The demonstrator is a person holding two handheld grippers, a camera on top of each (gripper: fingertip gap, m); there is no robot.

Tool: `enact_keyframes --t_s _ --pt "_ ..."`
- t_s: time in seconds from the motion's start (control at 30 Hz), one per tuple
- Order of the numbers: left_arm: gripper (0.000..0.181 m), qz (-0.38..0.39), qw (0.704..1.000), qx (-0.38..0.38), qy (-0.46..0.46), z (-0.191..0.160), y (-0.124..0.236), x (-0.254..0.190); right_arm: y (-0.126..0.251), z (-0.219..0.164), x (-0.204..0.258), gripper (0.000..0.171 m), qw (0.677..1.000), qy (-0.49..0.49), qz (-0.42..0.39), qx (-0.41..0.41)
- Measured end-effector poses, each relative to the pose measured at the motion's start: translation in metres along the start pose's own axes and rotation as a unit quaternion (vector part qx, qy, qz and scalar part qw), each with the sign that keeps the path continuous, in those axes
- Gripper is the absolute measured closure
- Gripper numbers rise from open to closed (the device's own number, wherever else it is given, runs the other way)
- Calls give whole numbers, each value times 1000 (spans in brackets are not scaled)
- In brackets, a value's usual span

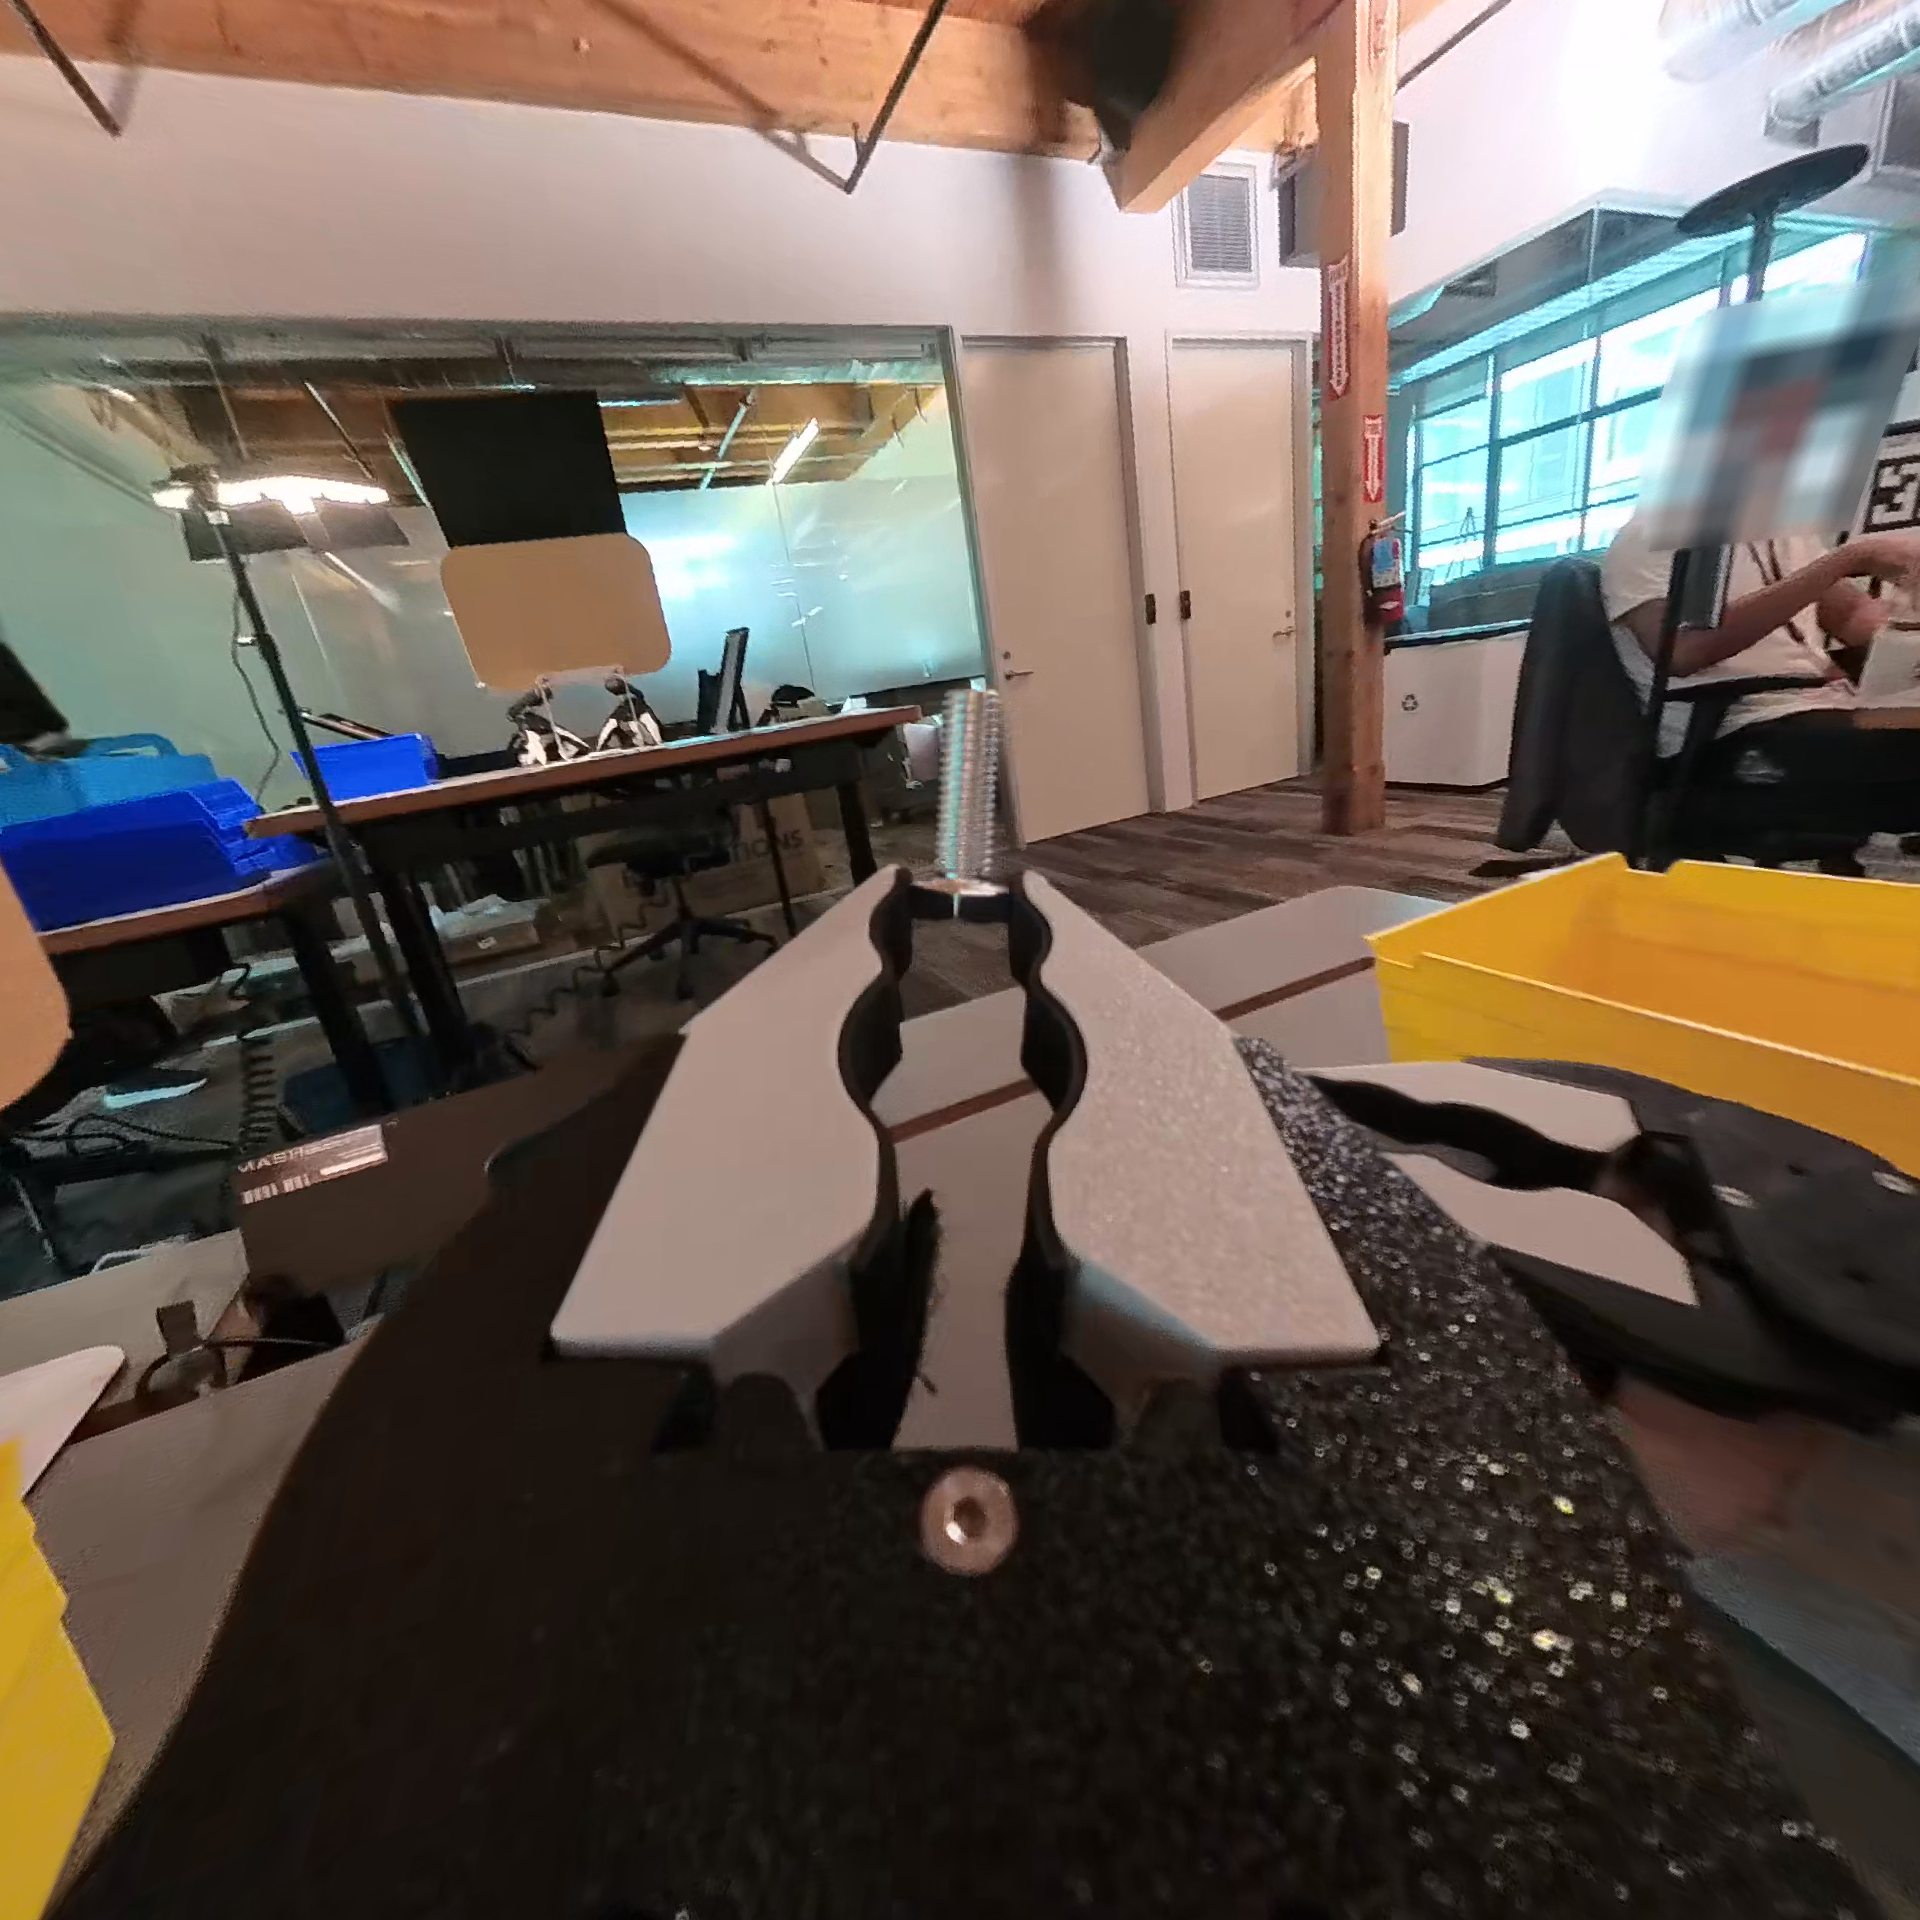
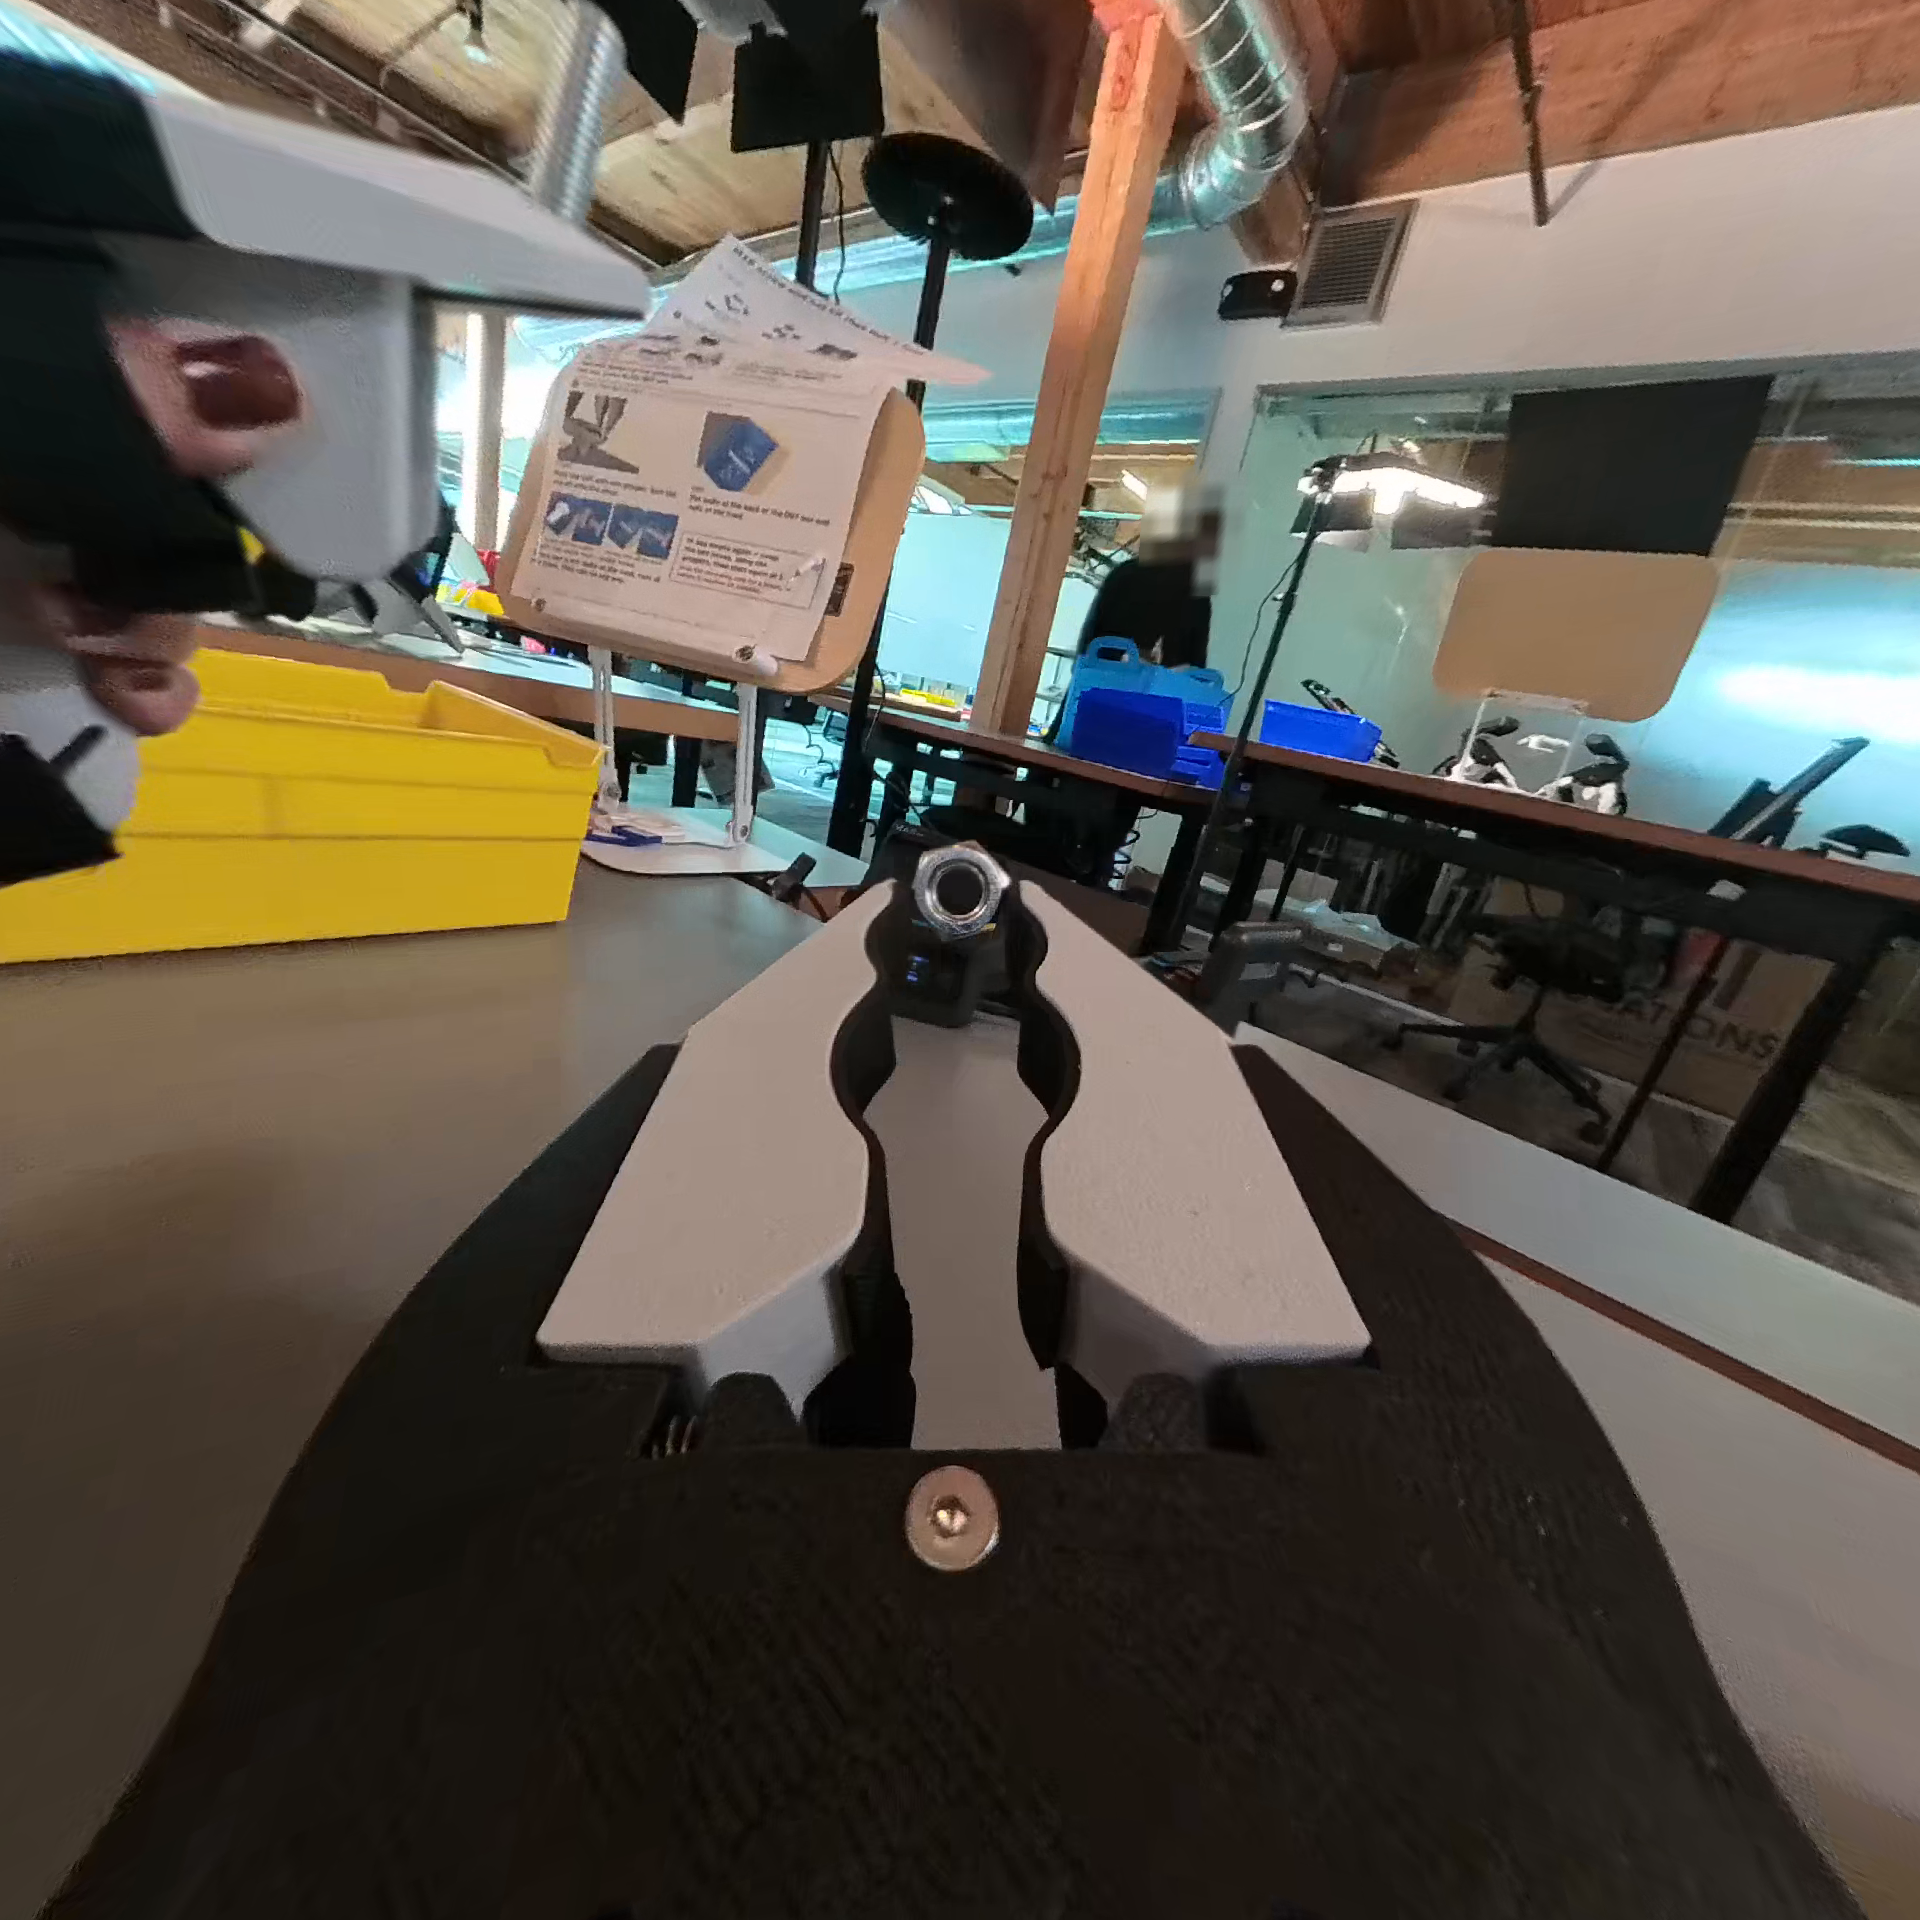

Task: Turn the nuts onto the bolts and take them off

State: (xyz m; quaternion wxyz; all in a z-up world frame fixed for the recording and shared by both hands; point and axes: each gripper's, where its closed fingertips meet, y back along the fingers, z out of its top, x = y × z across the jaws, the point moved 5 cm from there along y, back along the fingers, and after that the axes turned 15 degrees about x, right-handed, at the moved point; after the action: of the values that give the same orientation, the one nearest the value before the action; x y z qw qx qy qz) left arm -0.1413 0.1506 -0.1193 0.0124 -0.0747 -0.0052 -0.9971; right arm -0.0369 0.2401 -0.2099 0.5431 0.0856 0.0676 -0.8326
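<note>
Left wrist view: the left tool [image 1: 957, 902] pinches the bolt [image 1: 968, 781] by its head, thread upright, likely to receive the nut [image 2: 960, 891] pinched by the right tool [image 2: 958, 906].

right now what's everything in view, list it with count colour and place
bolt: one, silver, upright, head pinched at the left claw's tips
nut: one, silver, hole facing the camera, at the right claw's tips
yellow bin: one stack, on the grey table, left in the right wrist view
instruction board: one, tan with white sheets, on a stand behind the bin
blue bins: several, on far desks
wooden post: one, brown, mid room
left claw: grey fingers, black body, shut on the bolt
right claw: grey fingers, black body, shut on the nut
</note>
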Motion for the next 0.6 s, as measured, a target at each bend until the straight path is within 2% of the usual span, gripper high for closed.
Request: enact_keyframes --t_s 0.17,0.37,0.53,0.6 --pt "165 20 999 19 27 -14 -1 2 -3 0 -2 155 999 20 -26 -2" --pt "165 35 997 75 -1 -29 15 -9 -7 -1 -7 155 999 0 -49 -1" --pt "165 35 998 53 13 -37 17 -20 7 0 -6 155 998 6 -57 -5" --pt "165 10 999 45 18 -46 16 -30 9 -1 -6 155 998 18 -60 -3"
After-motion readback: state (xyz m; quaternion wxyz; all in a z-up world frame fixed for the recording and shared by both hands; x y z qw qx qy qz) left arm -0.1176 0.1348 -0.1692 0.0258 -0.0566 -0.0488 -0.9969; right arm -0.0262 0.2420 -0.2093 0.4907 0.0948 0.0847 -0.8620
